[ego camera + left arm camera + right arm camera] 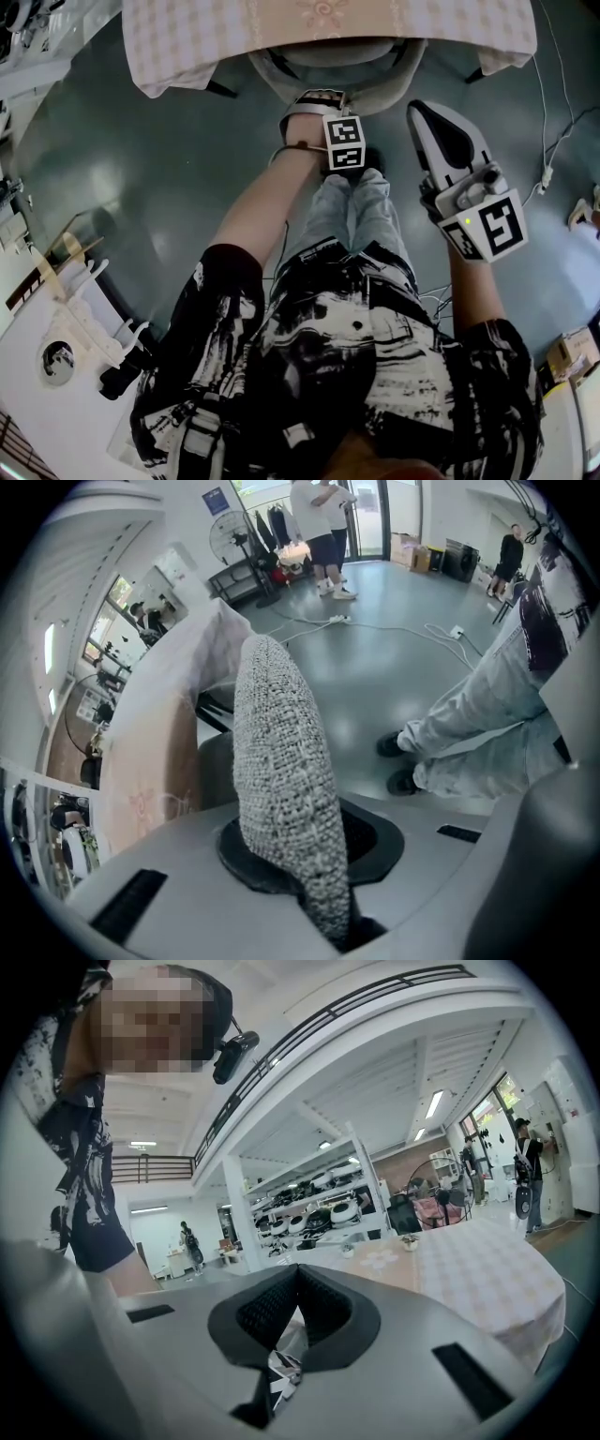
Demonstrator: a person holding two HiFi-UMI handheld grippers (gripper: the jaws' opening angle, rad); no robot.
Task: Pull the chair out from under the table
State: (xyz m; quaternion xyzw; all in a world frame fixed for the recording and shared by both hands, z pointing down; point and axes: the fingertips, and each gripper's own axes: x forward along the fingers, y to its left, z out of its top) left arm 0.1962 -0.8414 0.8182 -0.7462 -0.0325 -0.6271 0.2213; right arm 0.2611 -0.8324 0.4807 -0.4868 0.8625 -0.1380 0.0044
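The chair [375, 89] is tucked under the table [187, 42], which wears a checkered cloth; only its curved grey back shows in the head view. My left gripper [314, 101] points down at the top of that back. In the left gripper view the woven grey chair back [281, 761] stands upright between the jaws, and the left gripper [314, 860] is shut on it. My right gripper [433, 122] hangs to the right of the chair, away from it. In its own view the right gripper [298, 1283] is shut with nothing held, and the table [478, 1274] lies ahead.
My legs and shoes [352, 202] stand just behind the chair. Cables and a power strip [547, 175] lie on the grey floor at right. White furniture [56, 328] fills the lower left, a cardboard box [572, 352] the lower right. People [323, 532] stand far off.
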